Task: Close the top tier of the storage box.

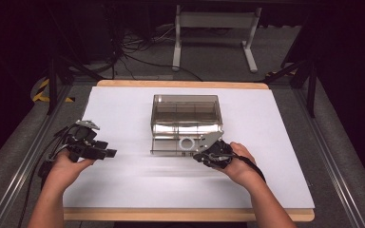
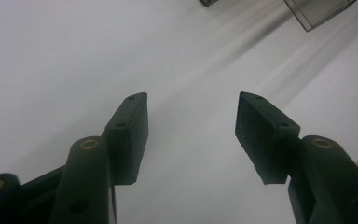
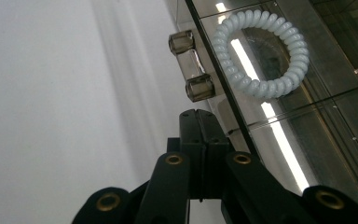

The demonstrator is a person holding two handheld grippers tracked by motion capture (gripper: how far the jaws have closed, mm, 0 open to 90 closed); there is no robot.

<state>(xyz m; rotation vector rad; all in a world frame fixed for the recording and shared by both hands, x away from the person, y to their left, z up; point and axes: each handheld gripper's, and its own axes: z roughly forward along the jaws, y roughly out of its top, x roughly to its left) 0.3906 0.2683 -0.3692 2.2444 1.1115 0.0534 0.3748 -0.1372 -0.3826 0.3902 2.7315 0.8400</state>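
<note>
A smoky clear plastic box (image 1: 185,110) stands mid-table with its low drawer (image 1: 167,145) pulled out toward me. A white spiral hair tie (image 1: 187,143) (image 3: 261,51) lies in the drawer. My right gripper (image 1: 200,156) (image 3: 200,114) is shut with nothing between its jaws, its tips at the drawer's front panel, just short of the clear handle (image 3: 191,65). My left gripper (image 1: 108,153) (image 2: 191,107) is held open and empty over the white sheet at the left, well away from the box, whose corner (image 2: 317,11) lies far ahead of it.
A white sheet (image 1: 123,190) covers the wooden table (image 1: 180,84). Metal rails (image 1: 24,161) run along both sides. On the floor beyond the far edge are cables (image 1: 138,47) and a white desk frame (image 1: 214,28).
</note>
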